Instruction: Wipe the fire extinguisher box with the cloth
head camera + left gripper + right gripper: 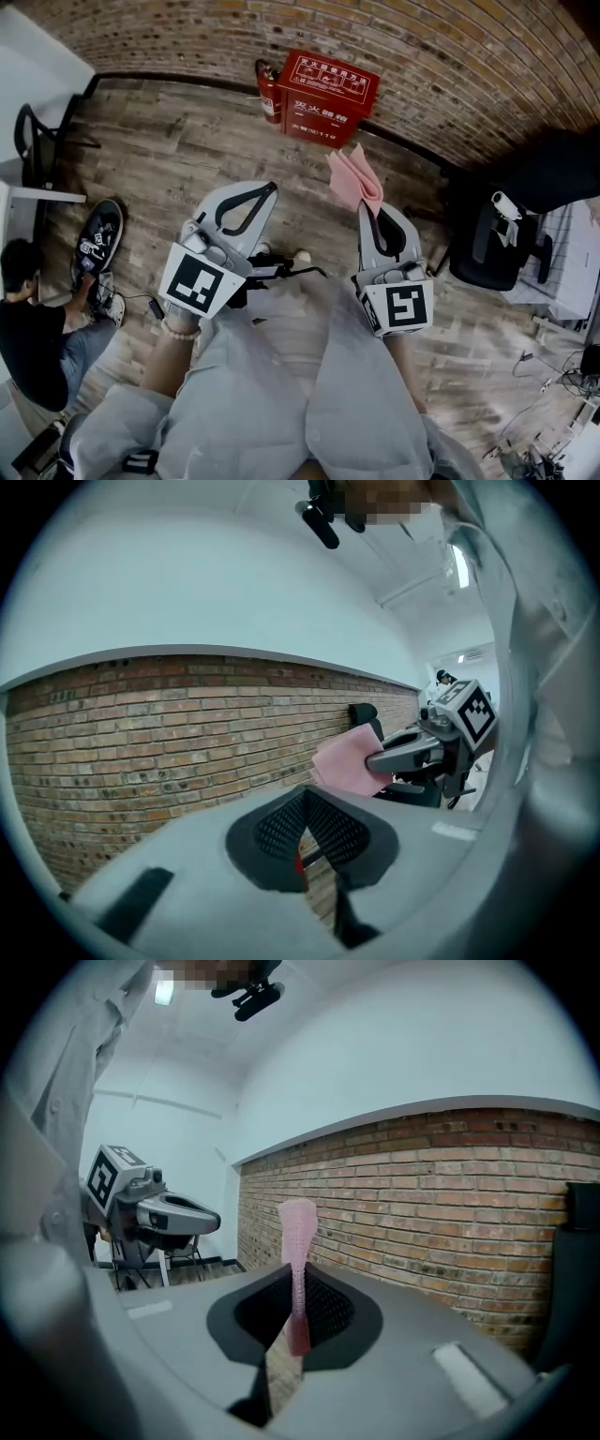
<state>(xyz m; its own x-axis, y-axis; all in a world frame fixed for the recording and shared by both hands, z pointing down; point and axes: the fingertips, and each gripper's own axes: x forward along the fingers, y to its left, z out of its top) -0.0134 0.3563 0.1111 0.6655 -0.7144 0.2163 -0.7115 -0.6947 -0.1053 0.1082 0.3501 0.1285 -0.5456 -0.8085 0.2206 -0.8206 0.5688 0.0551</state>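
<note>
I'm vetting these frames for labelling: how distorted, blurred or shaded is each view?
Head view: strong fisheye bows the brick wall into an arc, but the fire extinguisher box and cloth are sharp. Left gripper view: dark round vignette, curved brick courses, mosaic patch at top. Right gripper view: same vignette and patch; the cloth edge in the right claw is crisp.

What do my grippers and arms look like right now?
The left gripper and right gripper are pale grey shells with black mesh pads and a white cube of black square markers. Light grey sleeves; beaded bracelet on left wrist.
</note>
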